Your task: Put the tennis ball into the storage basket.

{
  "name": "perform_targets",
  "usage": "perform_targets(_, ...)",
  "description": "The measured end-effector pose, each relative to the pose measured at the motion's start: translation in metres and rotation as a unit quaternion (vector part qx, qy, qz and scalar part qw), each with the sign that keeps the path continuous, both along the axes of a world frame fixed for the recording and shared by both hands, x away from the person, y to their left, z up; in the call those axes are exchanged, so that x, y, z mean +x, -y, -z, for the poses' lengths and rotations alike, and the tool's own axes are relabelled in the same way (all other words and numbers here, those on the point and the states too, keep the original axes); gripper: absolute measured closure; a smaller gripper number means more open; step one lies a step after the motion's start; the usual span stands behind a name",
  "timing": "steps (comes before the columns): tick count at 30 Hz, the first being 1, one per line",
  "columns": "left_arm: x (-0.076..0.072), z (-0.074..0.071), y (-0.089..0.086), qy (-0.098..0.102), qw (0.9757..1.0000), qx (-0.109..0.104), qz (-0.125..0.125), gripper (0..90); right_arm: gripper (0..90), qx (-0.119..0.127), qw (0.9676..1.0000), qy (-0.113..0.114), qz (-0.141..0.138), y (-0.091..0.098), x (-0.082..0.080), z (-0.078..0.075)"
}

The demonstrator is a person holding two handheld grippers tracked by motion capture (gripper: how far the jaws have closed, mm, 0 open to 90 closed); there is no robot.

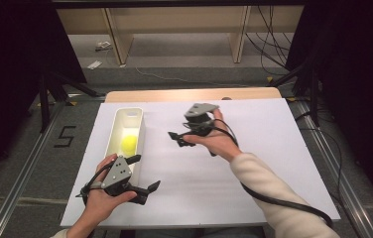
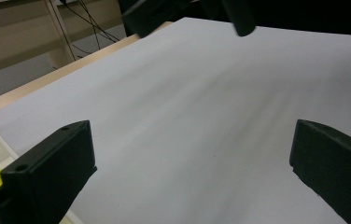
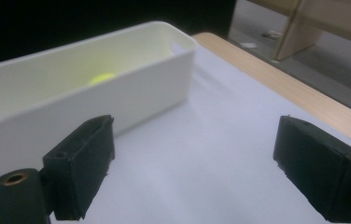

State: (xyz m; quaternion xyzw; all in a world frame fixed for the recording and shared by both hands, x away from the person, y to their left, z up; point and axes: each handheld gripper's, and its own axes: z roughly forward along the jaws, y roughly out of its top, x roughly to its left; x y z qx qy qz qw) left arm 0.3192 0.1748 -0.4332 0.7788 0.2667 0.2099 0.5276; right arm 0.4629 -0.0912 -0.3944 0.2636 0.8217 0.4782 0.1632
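Observation:
A long white bin [image 1: 116, 130] stands at the left of the white-covered table, and a yellow ball [image 1: 129, 144] lies inside it. My left gripper [image 1: 146, 172] is held near the front left, just right of the bin's near end, open with nothing between its jaws; its own view shows them wide apart [image 2: 192, 163] over bare sheet. My right gripper [image 1: 176, 139] hovers at mid-table, pointing left toward the bin, open and empty. The right gripper view shows the bin's wall [image 3: 117, 102] and the ball's top [image 3: 101, 78] beyond the parted jaws [image 3: 192, 163].
The white sheet [image 1: 254, 148] covers most of the table, and a wooden strip [image 1: 189, 94] shows at the far edge. Beyond it stand wooden furniture legs [image 1: 117, 39] and loose floor cables [image 1: 269, 44]. Dark stands flank both sides.

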Motion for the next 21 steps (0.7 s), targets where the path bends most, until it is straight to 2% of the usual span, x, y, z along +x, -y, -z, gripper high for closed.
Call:
perform_targets(5, 0.000, 0.000, 0.000, 0.000, 1.0000, -0.001, -0.002, 0.0, 13.7, 0.002, 0.9992, -0.003, 0.040, 0.059, -0.018, 0.012)
perform_targets(10, 0.001, 0.000, 0.000, 0.000, 1.0000, 0.000, -0.004, 0.0, 14.0, 0.008, 0.9970, -0.001, 0.077, 0.106, -0.036, 0.016)
perform_targets(15, 0.002, 0.000, -0.001, 0.000, 1.0000, -0.001, -0.006, 0.0, 14.0, 0.012, 0.9948, 0.003, 0.101, 0.137, -0.054, 0.015)
perform_targets(21, 0.002, 0.000, -0.002, 0.000, 0.9999, -0.005, -0.010, 0.0, 14.1, 0.014, 0.9929, 0.004, 0.118, 0.163, -0.075, 0.019)
